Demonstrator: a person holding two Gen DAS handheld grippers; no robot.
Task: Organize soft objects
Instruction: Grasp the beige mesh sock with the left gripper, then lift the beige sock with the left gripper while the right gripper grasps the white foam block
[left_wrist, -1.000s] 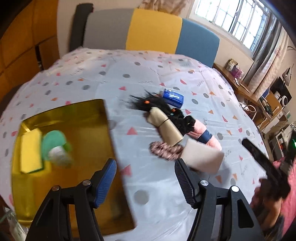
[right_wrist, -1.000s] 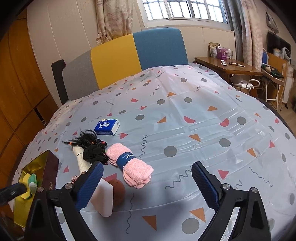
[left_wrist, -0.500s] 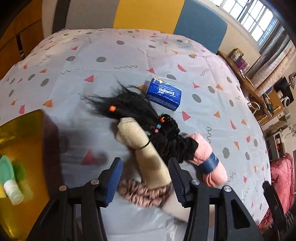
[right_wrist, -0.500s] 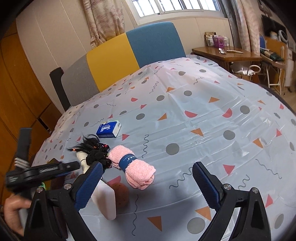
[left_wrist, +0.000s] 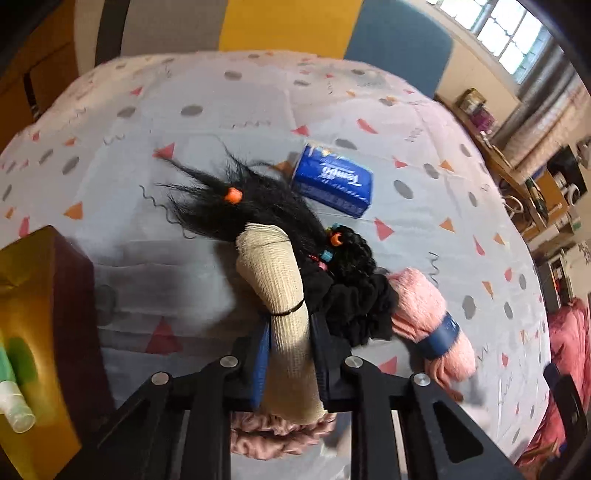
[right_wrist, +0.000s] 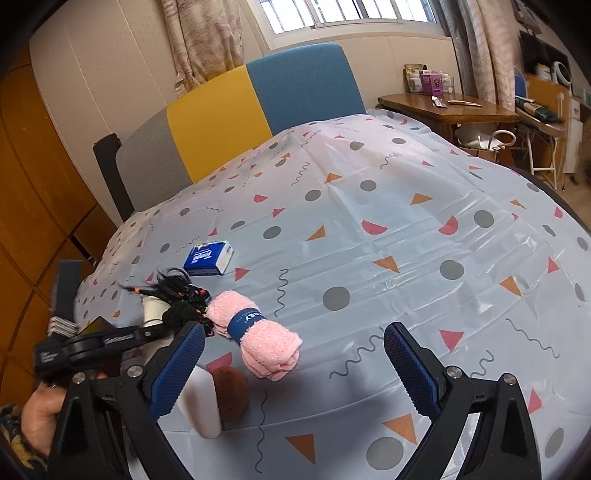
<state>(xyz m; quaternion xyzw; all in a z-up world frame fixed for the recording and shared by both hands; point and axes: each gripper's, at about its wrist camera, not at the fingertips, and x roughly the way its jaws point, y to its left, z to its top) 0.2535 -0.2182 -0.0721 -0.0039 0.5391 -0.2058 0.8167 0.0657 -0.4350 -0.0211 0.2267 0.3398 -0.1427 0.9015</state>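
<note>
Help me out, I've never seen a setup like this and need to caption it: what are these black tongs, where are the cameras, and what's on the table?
They are two hand-held grippers, each with a fisheye camera looking along its fingers.

Left camera view: the left gripper has just closed on a beige rolled cloth. Beside it lie black hair pieces, a black scrunchie, a rolled pink towel, a blue tissue pack and a gold tray.

Right camera view: the right gripper hangs open over the patterned tablecloth, holding nothing.
</note>
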